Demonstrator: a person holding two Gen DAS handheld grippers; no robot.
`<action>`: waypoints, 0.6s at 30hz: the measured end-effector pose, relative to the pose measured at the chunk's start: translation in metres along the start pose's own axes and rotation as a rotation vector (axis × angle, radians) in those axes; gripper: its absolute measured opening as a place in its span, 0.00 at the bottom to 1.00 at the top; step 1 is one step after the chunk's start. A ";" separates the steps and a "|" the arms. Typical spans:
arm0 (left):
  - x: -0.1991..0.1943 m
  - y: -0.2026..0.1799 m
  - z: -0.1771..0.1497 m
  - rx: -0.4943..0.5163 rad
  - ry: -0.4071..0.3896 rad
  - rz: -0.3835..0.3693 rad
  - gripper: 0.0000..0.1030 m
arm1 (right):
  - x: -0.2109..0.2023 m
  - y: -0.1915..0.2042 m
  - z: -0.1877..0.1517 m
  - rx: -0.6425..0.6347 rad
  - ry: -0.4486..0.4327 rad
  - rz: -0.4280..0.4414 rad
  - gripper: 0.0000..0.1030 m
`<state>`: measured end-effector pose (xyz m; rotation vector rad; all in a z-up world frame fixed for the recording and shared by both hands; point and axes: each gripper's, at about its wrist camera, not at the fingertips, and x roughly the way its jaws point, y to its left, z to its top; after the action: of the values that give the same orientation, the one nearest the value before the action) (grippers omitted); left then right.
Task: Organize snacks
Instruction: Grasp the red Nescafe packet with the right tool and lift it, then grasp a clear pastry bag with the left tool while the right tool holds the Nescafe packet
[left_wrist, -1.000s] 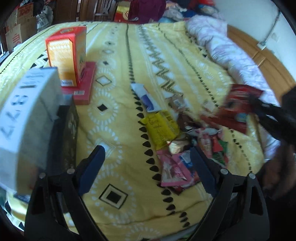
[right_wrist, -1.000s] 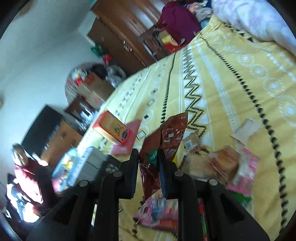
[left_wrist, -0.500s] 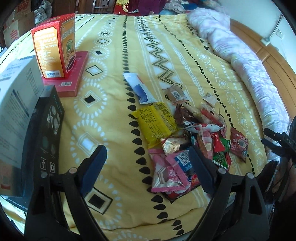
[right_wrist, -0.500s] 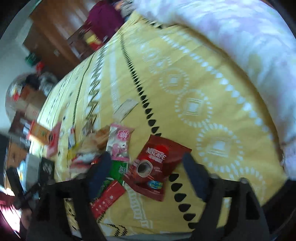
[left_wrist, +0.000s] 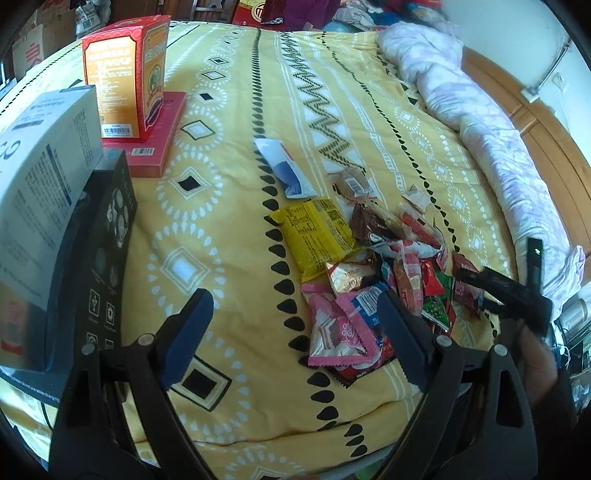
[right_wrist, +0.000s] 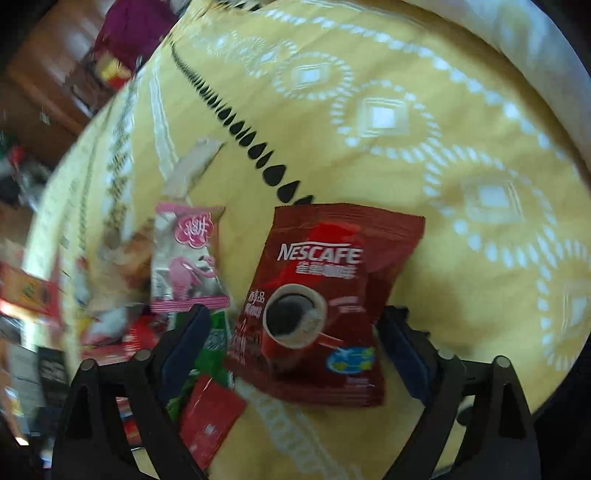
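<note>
A pile of snack packets (left_wrist: 373, 273) lies on the yellow bedspread (left_wrist: 229, 177): a yellow packet (left_wrist: 316, 236), a pink packet (left_wrist: 334, 332), a blue-and-white packet (left_wrist: 286, 168). My left gripper (left_wrist: 295, 332) is open and empty, above the bedspread left of the pile. My right gripper (right_wrist: 295, 350) is open, with a dark red Nescafe sachet (right_wrist: 325, 295) lying flat on the bed between its fingers. A pink flower packet (right_wrist: 186, 254) lies left of it. The right gripper also shows at the pile's right edge in the left wrist view (left_wrist: 476, 291).
An orange-red box (left_wrist: 125, 74) stands on a flat red box (left_wrist: 151, 136) at the back left. A white box (left_wrist: 40, 192) on a black box (left_wrist: 107, 254) sits at the left. A rolled lilac quilt (left_wrist: 491, 136) runs along the right edge.
My right gripper carried the Nescafe sachet down, opened and let it go on the bed at the pile's right edge; it now hovers close over it. The left gripper shifted slightly.
</note>
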<state>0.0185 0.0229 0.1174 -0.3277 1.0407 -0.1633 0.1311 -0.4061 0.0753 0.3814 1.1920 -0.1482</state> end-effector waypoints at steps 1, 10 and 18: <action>0.000 -0.001 -0.001 0.007 0.002 -0.001 0.88 | 0.005 0.008 -0.001 -0.058 -0.013 -0.021 0.92; 0.015 -0.041 -0.005 0.192 0.031 -0.085 0.73 | -0.016 -0.007 -0.015 -0.106 -0.099 0.196 0.66; 0.065 -0.081 0.005 0.228 0.138 -0.215 0.52 | -0.059 0.012 -0.021 -0.141 -0.145 0.374 0.66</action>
<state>0.0570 -0.0712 0.0943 -0.2226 1.1102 -0.4998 0.0942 -0.3924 0.1255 0.4546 0.9638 0.2280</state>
